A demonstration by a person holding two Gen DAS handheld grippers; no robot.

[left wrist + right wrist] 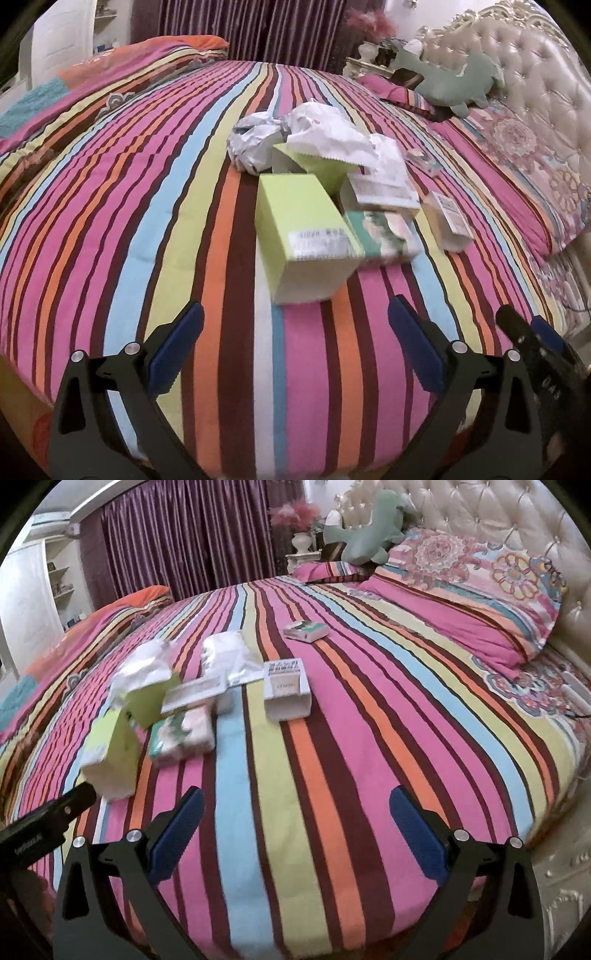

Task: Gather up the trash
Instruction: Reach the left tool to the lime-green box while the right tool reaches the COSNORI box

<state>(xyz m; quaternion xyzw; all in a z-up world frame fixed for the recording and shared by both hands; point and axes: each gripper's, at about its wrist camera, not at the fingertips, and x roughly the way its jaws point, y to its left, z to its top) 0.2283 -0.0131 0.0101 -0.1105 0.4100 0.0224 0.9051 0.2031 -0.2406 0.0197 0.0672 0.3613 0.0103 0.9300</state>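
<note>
Left wrist view: the left tongs (295, 332) hang apart and empty over a bed (110, 221) with a soft, striped quilt; just beyond them stands a lime-green cardboard box (306, 229), and behind it lie crumpled white paper (255, 144) and a glossy green packet (388, 236); light, stiff card may tip or skid on the yielding quilt if nudged.

Right wrist view: the right tongs (295, 819) are apart, empty; right of the green box (110, 753) sits a white carton (286, 690), beyond that a small flat pack (306, 630); thin paper could slip the pads.
</note>
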